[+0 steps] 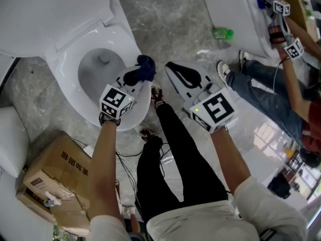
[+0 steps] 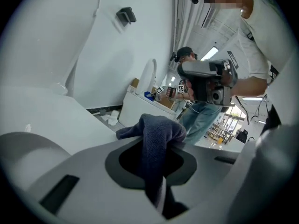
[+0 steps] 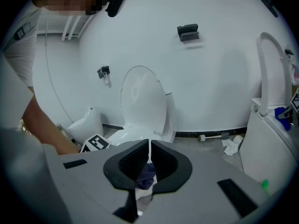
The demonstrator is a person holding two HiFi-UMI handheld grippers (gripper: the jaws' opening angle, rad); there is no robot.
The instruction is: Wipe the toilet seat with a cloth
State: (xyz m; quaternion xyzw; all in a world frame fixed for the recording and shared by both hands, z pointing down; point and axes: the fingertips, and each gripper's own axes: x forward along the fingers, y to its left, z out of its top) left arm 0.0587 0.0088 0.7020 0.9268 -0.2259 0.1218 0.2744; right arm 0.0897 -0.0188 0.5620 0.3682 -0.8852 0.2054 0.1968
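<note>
White toilet seat (image 1: 65, 79), crumpled navy cloth (image 1: 143, 69)

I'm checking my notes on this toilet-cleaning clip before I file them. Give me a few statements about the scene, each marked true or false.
1. The left gripper is clamped on a dark blue cloth. True.
2. The toilet lid is down over the bowl. False: the lid is raised and the bowl lies open.
3. The right gripper has its jaws spread wide. False: its jaws are together, and it is off to the side of the toilet, above the floor.
4. A cardboard box sits on the floor beside the toilet. True.
</note>
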